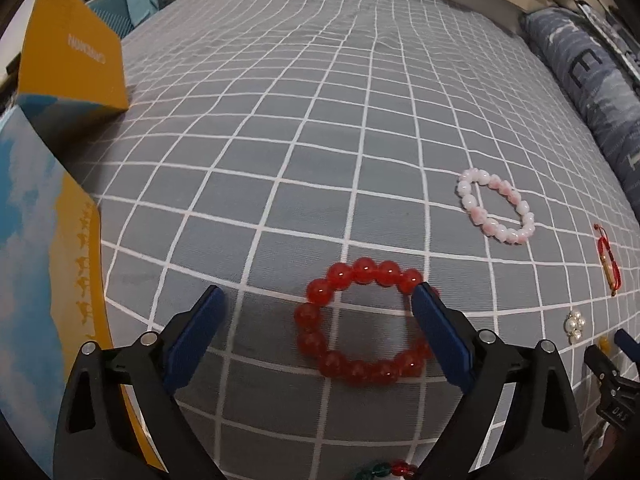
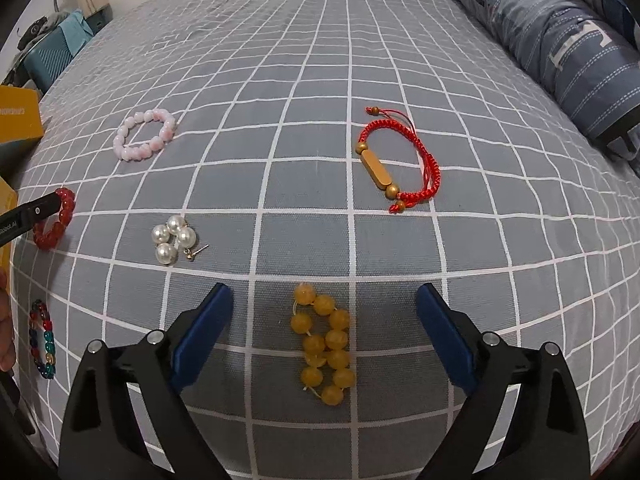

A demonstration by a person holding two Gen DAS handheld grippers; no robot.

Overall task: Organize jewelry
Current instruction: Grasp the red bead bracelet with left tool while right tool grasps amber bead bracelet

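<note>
The left tool [image 1: 316, 294] hangs over the bed [image 1: 320, 120] with its blue pads spread wide — the red bead bracelet [image 1: 360, 328] lies flat between them, its right edge hidden behind the right pad. The right tool [image 2: 324, 294] is spread just as wide above the yellow bead bracelet [image 2: 324, 346], which lies bunched on the checked sheet, gripped by neither pad. Farther off lie a pink bead bracelet [image 2: 145, 134], a red cord bracelet [image 2: 398, 160] and pearl earrings [image 2: 174, 239] — a multicolored bead bracelet [image 2: 42, 340] sits at the left edge.
</note>
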